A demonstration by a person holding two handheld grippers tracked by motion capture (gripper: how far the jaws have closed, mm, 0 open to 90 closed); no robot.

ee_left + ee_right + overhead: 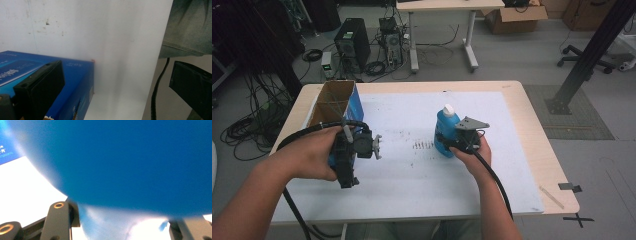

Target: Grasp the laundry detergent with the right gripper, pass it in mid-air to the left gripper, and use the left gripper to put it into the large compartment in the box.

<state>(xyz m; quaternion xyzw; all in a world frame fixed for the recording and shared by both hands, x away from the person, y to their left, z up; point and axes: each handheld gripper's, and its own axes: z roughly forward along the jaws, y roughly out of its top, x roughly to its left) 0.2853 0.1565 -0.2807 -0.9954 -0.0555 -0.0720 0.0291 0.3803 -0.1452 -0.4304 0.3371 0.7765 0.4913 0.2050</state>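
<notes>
Landmark: we place everything from the open blue box (343, 107) standing at the table's (517, 107) far-left part.

Bottle: a blue bottle (444, 134) with a white cap (448, 109) stands upright on the white mat (412, 175), well to the right of the box, cap pointing up.

Long axis: the bottle's runs vertical; the box's runs away from us, its open end facing the far side.

Right gripper: our right gripper (451, 141) sits at the bottle's near-right side, well away from the box. Its jaws are clamped on the lower body; in the right gripper view the blue wall (140, 165) fills the gap between them.

Left gripper: our left gripper (115, 90) is at the box's near end. 1 jaw lies against the blue side (75, 75), the other stands clear over the table edge, so the jaws are spread and grip nothing.

Key relation: the bottle already lies between the right jaws, and the box lies to its left, so we judge the move ahead turns on carrying it leftward. The right hand (472, 152) is the nearer of the 2 to the bottle.
</notes>
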